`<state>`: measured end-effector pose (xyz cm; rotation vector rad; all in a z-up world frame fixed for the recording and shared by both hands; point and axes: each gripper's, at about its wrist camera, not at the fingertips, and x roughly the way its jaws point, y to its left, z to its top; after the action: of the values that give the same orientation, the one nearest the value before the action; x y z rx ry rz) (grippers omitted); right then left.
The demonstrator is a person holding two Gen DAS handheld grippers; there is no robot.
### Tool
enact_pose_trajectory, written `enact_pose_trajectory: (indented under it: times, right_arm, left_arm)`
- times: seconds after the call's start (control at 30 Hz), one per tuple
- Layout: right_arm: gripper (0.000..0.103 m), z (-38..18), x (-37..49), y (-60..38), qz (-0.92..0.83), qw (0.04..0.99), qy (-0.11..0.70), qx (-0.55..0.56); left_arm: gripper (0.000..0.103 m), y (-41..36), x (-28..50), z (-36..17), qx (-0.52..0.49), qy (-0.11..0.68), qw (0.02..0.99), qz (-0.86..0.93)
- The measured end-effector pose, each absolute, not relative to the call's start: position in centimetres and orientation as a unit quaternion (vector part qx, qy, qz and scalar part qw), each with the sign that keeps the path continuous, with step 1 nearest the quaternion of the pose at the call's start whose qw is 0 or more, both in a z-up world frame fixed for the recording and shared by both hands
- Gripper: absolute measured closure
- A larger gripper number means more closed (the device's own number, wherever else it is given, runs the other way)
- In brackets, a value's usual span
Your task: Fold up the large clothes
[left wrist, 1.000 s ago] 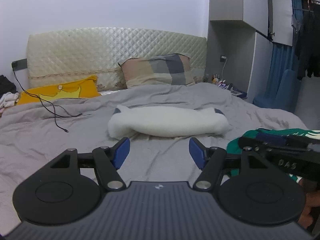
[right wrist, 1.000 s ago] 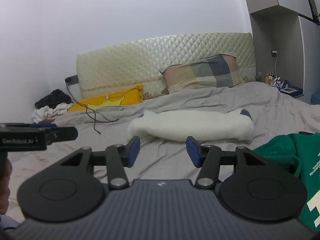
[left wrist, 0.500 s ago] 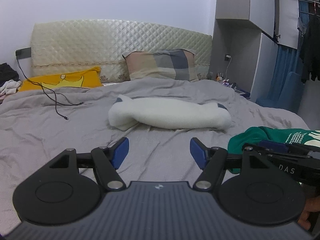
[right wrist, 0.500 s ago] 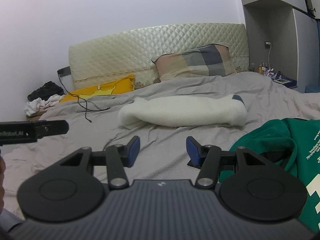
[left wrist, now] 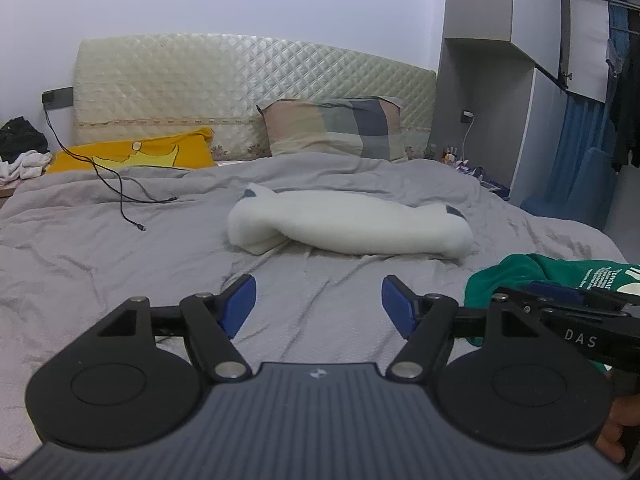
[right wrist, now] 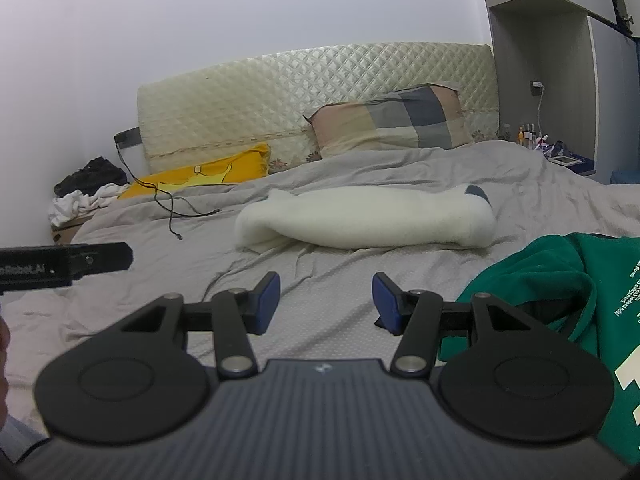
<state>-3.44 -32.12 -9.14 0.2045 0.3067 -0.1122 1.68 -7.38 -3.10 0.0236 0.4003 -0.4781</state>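
A green garment with white print (right wrist: 568, 280) lies crumpled on the grey bedsheet at the lower right of the right wrist view; it also shows at the right edge of the left wrist view (left wrist: 532, 276). My left gripper (left wrist: 319, 306) is open and empty above the sheet. My right gripper (right wrist: 326, 300) is open and empty just left of the green garment, apart from it. Each gripper's side shows in the other's view.
A folded white fleece bundle (left wrist: 352, 226) lies mid-bed. A checked pillow (left wrist: 336, 126), a yellow pillow (left wrist: 136, 152) and a quilted headboard (left wrist: 240, 88) are behind. A black cable (left wrist: 120, 188) trails on the sheet. A nightstand and wardrobe stand right.
Both grippers have lowered and tilted toward the bed, and the green garment now shows larger in both views. Both stay open.
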Motion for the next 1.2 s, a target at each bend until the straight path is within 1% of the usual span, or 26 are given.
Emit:
enact_pose_trajectory:
  times: [0.13, 0.23, 0.4, 0.53, 0.57, 0.6, 0.63, 0.7, 0.73, 0.8, 1.2]
  right_arm:
    - [0.048, -9.14, -3.51, -31.94, -0.058, 0.981, 0.152, 0.101]
    - [0.048, -9.10, -3.70, -31.92, -0.061, 0.982, 0.150, 0.098]
    - [0.048, -9.00, -4.07, -32.19, -0.068, 0.981, 0.148, 0.102]
    - [0.048, -8.97, -4.19, -32.14, -0.074, 0.982, 0.147, 0.098]
    - [0.047, -8.96, -4.17, -32.14, -0.075, 0.982, 0.146, 0.098]
    - [0.036, -8.99, -4.19, -32.15, -0.075, 0.982, 0.144, 0.100]
    - [0.020, -9.03, -4.18, -32.22, -0.075, 0.982, 0.142, 0.102]
    - [0.007, -9.19, -4.03, -32.21, -0.083, 0.981, 0.143, 0.102]
    - [0.004, -9.29, -3.89, -32.10, -0.088, 0.980, 0.145, 0.099]
    - [0.000, -9.37, -3.71, -32.06, -0.093, 0.980, 0.150, 0.095]
    - [0.000, -9.29, -3.53, -32.22, -0.096, 0.980, 0.147, 0.092]
  left_arm:
    - [0.028, -7.25, 1.67, -3.11, 0.007, 0.197, 0.951, -0.237]
    - [0.026, -7.25, 1.55, -3.15, 0.005, 0.197, 0.952, -0.233]
    - [0.010, -7.15, 1.23, -3.22, 0.003, 0.193, 0.954, -0.228]
    - [0.006, -6.80, 1.23, -3.21, -0.006, 0.195, 0.954, -0.227]
    - [0.005, -6.73, 1.21, -3.22, -0.008, 0.195, 0.955, -0.225]
    - [0.003, -6.69, 1.21, -3.22, -0.009, 0.195, 0.955, -0.223]
    - [0.003, -6.68, 1.22, -3.22, -0.008, 0.194, 0.956, -0.219]
    - [0.002, -6.71, 1.17, -3.25, -0.006, 0.194, 0.957, -0.214]
    - [0.002, -6.72, 1.20, -3.29, -0.006, 0.196, 0.957, -0.213]
    - [0.001, -6.70, 1.31, -3.33, -0.009, 0.200, 0.956, -0.215]
    - [0.000, -6.56, 1.05, -3.19, 0.007, 0.190, 0.964, -0.184]
